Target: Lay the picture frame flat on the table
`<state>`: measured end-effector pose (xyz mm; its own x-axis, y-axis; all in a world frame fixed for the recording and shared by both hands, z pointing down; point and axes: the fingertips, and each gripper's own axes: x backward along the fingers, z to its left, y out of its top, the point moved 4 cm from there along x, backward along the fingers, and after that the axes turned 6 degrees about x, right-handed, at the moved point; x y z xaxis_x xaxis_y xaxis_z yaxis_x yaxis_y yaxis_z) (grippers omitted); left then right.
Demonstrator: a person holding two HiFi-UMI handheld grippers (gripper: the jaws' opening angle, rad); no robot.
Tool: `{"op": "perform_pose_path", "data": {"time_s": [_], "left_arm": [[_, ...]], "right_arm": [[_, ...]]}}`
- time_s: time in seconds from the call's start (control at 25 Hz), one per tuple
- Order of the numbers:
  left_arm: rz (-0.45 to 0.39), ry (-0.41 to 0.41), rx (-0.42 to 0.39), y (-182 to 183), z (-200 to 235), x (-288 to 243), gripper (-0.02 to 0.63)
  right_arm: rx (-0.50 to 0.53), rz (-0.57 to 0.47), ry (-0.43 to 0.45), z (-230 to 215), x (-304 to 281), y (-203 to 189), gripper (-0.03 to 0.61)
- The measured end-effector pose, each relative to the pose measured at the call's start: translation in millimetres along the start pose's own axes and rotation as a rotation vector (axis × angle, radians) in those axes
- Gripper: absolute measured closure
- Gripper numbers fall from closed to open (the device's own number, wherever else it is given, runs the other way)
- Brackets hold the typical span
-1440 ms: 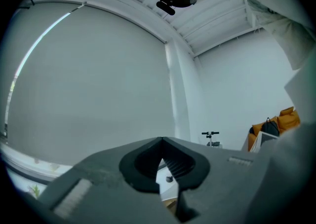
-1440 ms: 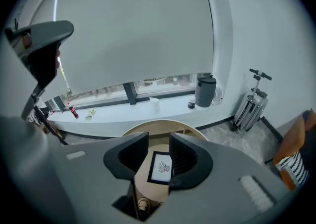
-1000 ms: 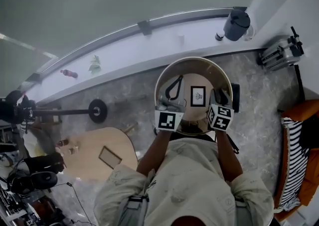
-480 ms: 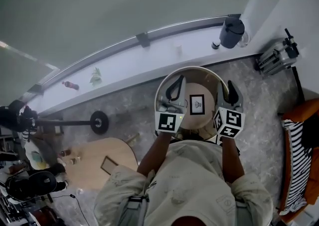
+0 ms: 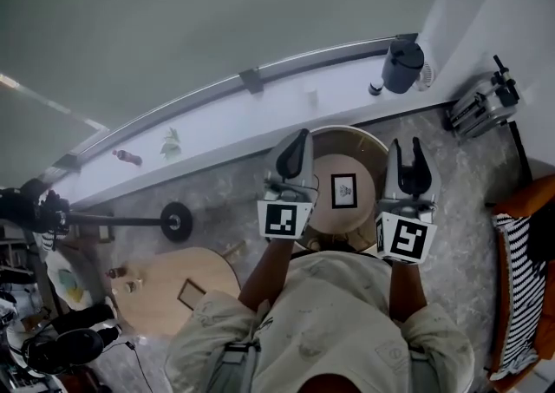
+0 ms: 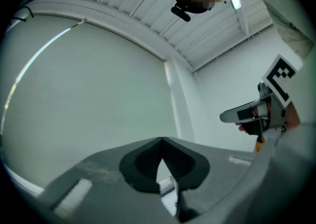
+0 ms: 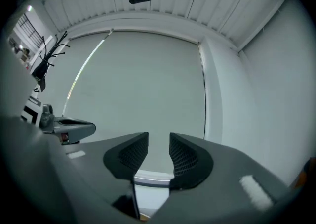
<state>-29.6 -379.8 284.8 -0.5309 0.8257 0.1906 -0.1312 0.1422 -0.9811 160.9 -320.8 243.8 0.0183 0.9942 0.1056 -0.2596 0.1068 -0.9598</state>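
Lying flat (on table (image 5: 356, 223)): picture frame (image 5: 343, 189)

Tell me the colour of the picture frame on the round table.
The picture frame has a black border around white, clearest in the head view.

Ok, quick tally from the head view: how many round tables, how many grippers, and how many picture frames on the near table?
Round tables: 2, the near table and the wooden table at lower left.
Grippers: 2, the left gripper and the right gripper.
Frames on the near table: 1, the picture frame.
Total: 5.
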Motion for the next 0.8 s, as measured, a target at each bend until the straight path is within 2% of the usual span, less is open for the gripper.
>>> {"op": "perform_pose_path", "data": {"time_s": [0.2,0.28,0.48,0.56,0.8], "left_arm": [[-0.010,0.001,-0.010,14,-4,-1,0.611],[-0.015,-0.004,-0.012,17,-7,0,0.611],[-0.034,-0.016,-0.017,23,-17,0,0.611],[-0.025,-0.025,-0.023,23,-23,1,0.611],[-0.005,-0.053,-0.021,14,-38,-3,0.611]], "right_arm": [[-0.004,-0.013,-0.001,-2,1,2,0.445],[-0.007,-0.009,-0.003,-3,3,0,0.488],[-0.009,-0.015,-0.019,-9,8,-2,0.519],[-0.016,-0.011,-0.019,-12,12,-3,0.554],[-0.018,-0.016,-0.010,-17,20,-3,0.578]]}}
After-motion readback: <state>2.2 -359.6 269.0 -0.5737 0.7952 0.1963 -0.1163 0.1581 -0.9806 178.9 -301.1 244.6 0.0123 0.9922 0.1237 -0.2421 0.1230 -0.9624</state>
